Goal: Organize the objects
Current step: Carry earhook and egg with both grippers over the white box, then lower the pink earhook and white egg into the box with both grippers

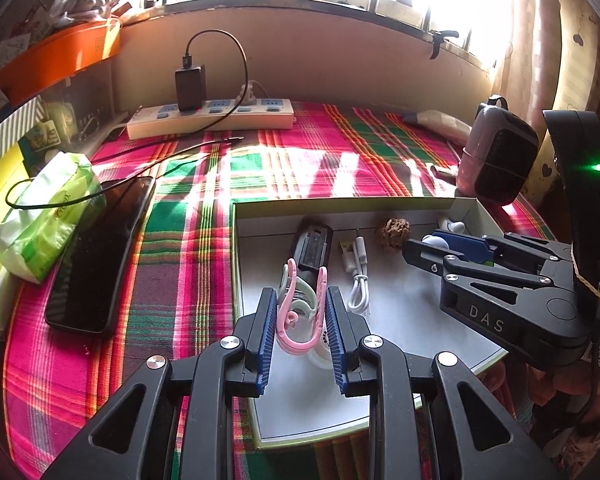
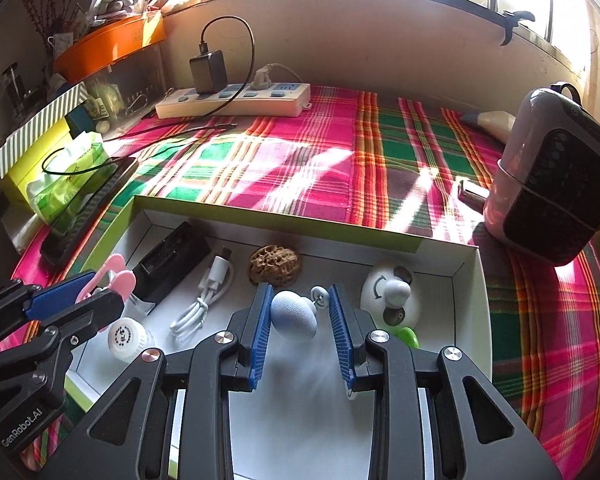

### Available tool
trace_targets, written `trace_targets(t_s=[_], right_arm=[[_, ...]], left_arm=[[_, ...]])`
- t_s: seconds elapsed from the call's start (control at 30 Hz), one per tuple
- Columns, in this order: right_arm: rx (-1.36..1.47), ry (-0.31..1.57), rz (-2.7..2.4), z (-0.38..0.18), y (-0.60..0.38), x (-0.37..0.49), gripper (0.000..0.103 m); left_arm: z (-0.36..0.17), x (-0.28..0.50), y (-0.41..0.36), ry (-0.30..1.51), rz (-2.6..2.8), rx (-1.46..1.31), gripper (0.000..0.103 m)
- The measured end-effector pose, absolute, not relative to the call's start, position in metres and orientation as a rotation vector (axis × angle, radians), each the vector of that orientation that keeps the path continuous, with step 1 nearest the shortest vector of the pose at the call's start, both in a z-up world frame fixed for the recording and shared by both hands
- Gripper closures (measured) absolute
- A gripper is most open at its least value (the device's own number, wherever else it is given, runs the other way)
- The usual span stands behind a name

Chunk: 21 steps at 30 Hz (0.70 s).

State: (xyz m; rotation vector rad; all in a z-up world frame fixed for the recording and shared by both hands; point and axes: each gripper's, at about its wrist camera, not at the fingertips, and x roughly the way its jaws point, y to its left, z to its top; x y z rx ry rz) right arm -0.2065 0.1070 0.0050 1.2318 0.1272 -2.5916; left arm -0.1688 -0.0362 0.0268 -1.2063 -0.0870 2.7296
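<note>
The left gripper (image 1: 301, 312) hangs over the near left part of a shallow white box (image 1: 416, 304), its jaws clamped on a pink clip (image 1: 300, 316) that stands between the blue pads; a pale green clip (image 1: 296, 292) lies tangled with it. Under the left gripper, on the box floor, sits a small white bottle cap (image 2: 128, 338).

The right gripper (image 2: 300, 312) hovers over the middle of the same box. Its jaws stand apart around a pale blue knob (image 2: 294, 314) with a small white disc (image 2: 319, 294) at its far end; the knob touches the left pad, while a gap shows before the right pad.

Further in, along the box's far wall, lie from left to right a black charger block (image 2: 168, 262), a coiled white cable (image 2: 204, 296), a wrinkled walnut (image 2: 275, 266) and a white panda-faced toy (image 2: 388, 294) with a green piece (image 2: 408, 337) beside it.

The box rests on a table covered by a pink and green plaid cloth (image 1: 300, 160). To the left of the box lie a black phone (image 1: 96, 256) and a green tissue pack (image 1: 46, 216). To the right stands a pink and black fan heater (image 2: 556, 176). At the far edge, against the wall, a white power strip (image 1: 212, 118) carries a black adapter (image 1: 189, 88) with a looping black cord (image 1: 244, 64).
</note>
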Motion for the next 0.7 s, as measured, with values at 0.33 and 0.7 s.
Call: trace_targets(t_s=[0.33,0.7], right_arm=[[1.204,0.175,-2.589,0.0041,0.0992,-0.2093,0.072],[1.177,0.192,-2.6,0.0035,0.0974,-0.2074,0.072]], left_arm=[[0.0277,-0.1689,-0.035,-0.088,2.734,-1.199,0.081],[0.0271,-0.1672,-0.0336,-0.065,2.744,-1.196,0.08]])
